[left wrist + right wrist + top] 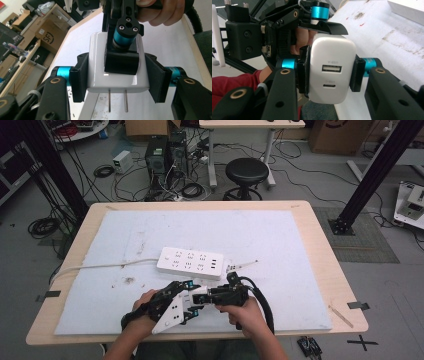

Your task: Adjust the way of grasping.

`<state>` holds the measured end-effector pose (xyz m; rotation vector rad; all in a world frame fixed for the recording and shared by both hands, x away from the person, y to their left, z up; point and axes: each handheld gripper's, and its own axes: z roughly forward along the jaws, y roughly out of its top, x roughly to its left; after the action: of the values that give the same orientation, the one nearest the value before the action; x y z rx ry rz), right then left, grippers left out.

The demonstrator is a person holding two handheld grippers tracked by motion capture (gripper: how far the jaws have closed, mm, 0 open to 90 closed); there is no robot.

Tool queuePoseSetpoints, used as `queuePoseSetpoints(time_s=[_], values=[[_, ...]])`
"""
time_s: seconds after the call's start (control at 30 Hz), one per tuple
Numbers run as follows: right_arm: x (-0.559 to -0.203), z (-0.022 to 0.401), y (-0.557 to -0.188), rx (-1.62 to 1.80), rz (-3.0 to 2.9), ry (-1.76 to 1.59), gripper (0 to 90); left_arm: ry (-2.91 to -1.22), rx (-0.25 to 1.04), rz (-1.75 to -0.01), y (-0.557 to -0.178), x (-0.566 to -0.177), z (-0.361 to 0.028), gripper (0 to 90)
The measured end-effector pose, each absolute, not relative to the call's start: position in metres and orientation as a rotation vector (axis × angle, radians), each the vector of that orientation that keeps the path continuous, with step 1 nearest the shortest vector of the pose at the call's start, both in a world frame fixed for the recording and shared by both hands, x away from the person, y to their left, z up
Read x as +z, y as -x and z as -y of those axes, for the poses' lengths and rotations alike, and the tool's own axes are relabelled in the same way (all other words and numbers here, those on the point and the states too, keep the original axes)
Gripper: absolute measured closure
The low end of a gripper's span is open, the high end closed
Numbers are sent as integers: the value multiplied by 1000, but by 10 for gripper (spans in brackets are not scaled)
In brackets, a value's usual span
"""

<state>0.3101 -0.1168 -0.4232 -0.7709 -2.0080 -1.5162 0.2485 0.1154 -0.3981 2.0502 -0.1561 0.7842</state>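
Gripping a white charger (115,75), both the left gripper (117,81) and right gripper (329,72) are pinching it. Power strip (191,262) is lying at 12 o'clock, apart.

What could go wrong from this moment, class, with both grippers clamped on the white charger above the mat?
1. Both the left gripper and the right gripper pinch the USB charger; if either lets go unevenly, its glossy shell may twist or drop.
2. Its two prongs stick out bare and could bend on the table.
3. The power strip lies loose, so plugging in may push it away.
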Motion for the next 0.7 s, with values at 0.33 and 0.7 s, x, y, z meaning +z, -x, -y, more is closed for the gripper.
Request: queuePoseSetpoints(time_s=[0.33, 0.7], values=[[-419, 130, -312, -1542, 2047, 821, 631, -2022, 739, 23, -248, -385, -133, 280], [-409, 139, -318, -1592, 2063, 834, 631, -1930, 671, -192, -267, -362, -192, 243]])
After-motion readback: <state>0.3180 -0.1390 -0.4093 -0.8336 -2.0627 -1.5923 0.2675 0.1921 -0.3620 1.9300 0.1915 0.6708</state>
